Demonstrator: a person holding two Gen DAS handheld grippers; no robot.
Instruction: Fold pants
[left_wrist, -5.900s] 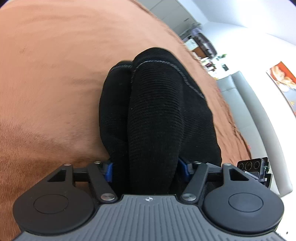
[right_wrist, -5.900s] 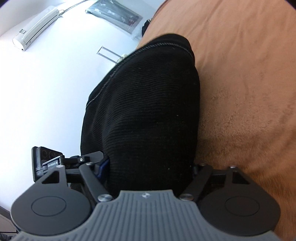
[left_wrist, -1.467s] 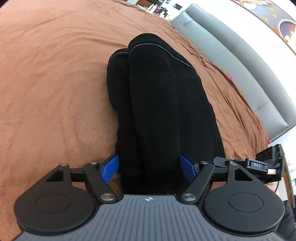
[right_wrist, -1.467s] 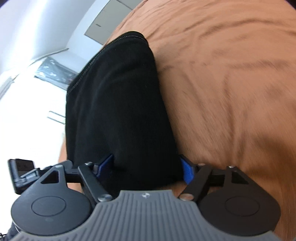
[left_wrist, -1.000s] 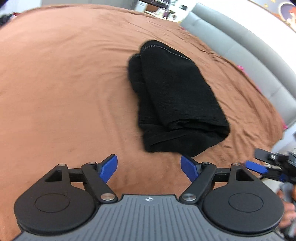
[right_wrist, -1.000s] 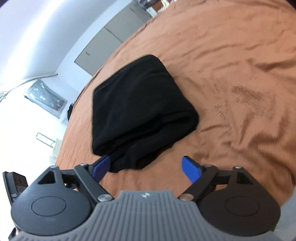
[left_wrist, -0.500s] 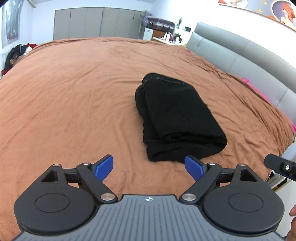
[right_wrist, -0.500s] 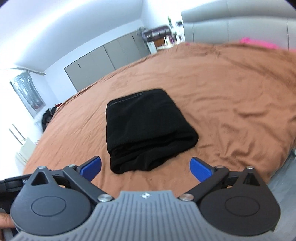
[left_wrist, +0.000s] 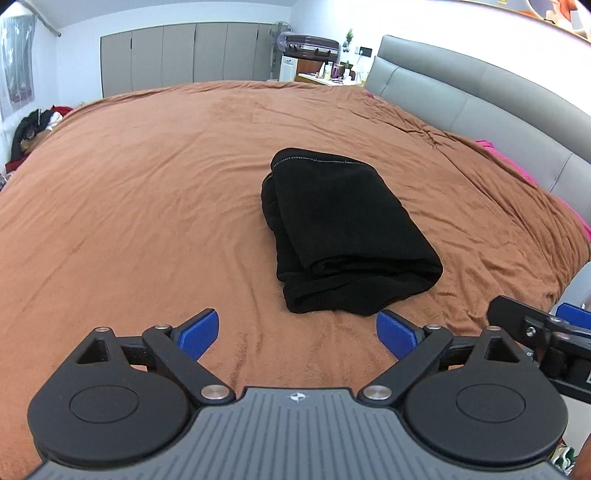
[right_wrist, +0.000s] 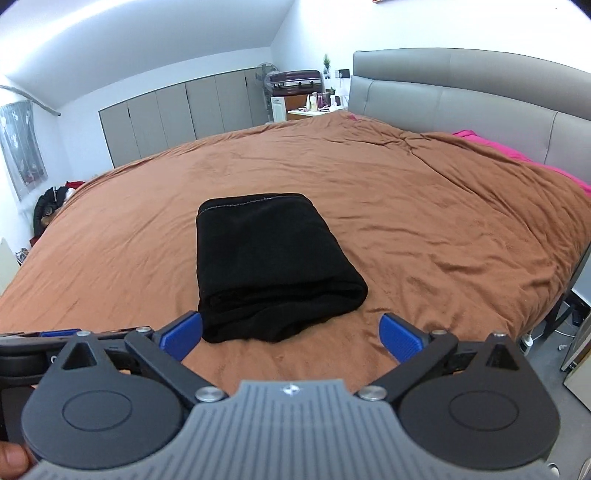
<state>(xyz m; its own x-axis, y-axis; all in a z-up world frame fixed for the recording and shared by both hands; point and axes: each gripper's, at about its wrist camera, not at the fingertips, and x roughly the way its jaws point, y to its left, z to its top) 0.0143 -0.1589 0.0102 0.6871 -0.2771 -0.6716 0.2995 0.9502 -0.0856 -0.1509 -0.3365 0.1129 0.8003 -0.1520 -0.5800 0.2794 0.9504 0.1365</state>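
The black pants (left_wrist: 343, 236) lie folded into a compact rectangle on the brown bedspread (left_wrist: 147, 192); they also show in the right wrist view (right_wrist: 269, 266). My left gripper (left_wrist: 297, 330) is open and empty, held back from the near edge of the pants. My right gripper (right_wrist: 290, 334) is open and empty, also just short of the near folded edge. Part of the right gripper (left_wrist: 546, 332) shows at the right of the left wrist view.
A grey padded headboard (right_wrist: 461, 88) runs along the right. Pink bedding (right_wrist: 517, 153) peeks out by it. Grey wardrobes (left_wrist: 184, 55), a suitcase (right_wrist: 293, 79) and a fan stand at the far wall. Dark clothes (left_wrist: 33, 125) lie at far left.
Both grippers opened, let go of the pants and drew back and up. The folded pants now lie alone on the bed.
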